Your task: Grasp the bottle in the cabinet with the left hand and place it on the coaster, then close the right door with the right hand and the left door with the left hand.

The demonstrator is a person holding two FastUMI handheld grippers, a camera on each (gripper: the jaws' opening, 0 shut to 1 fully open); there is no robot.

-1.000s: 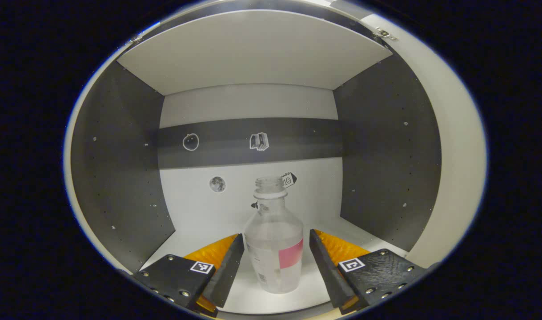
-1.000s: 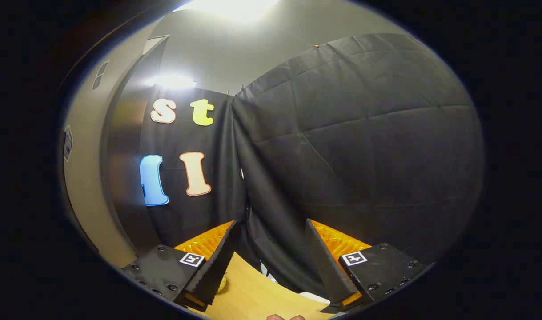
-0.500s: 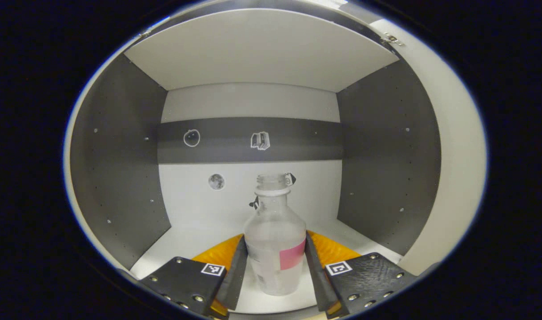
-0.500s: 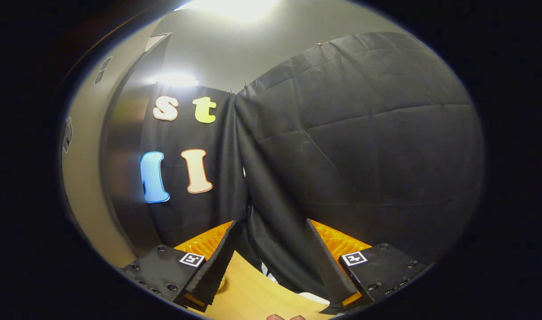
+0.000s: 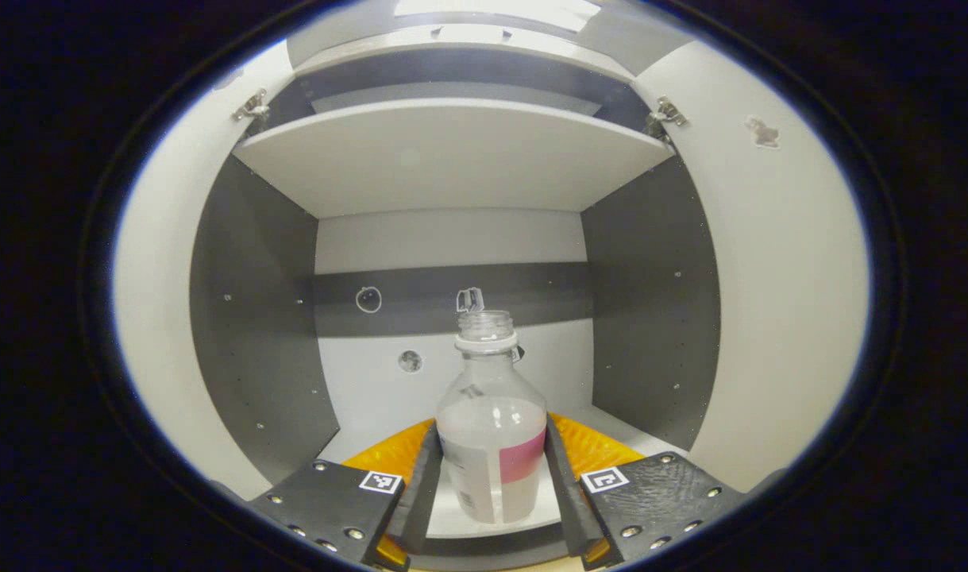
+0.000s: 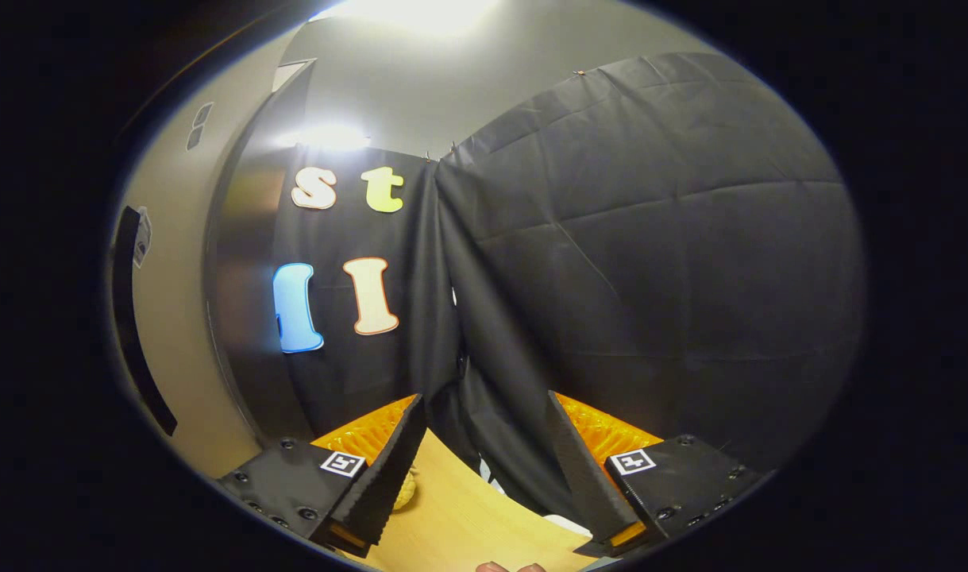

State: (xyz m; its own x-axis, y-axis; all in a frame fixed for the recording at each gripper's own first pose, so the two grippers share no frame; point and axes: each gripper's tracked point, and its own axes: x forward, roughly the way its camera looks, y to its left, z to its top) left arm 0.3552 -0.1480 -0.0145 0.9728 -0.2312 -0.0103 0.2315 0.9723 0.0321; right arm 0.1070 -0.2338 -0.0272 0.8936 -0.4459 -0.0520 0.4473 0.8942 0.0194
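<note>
**Bottle clamped at the cabinet mouth, ready for transfer to the coaster**

The bottle (image 5: 491, 433) stands upright, uncapped, between the fingers of the left gripper (image 5: 491, 485). Both fingers press against its lower body, one on each side at label height, so the jaws are clamped on the bottle. Gripping low on the wide body, rather than at the narrow neck, gives the pads a broad contact and keeps the open mouth level; this matters because the bottle appears to hold clear liquid. Whether its base rests on the shelf floor or is lifted just clear cannot be told.

The bottle sits at the front of the lower compartment of the cabinet (image 5: 650, 318), under the shelf (image 5: 452, 159). The left door (image 5: 154, 318) and right door (image 5: 777, 302) both stand wide open on their hinges, leaving a clear path for withdrawal. The coaster cannot be located here.

The right gripper (image 6: 484, 469) is held well away from the cabinet, facing the booth wall above a wooden table (image 6: 460, 524). Its jaws are apart and hold nothing. This is judged to be a waiting posture: it keeps clear of the left arm's path until the right door is to be closed.

Judged progress: grasp made; placement and both door closings remain.
</note>
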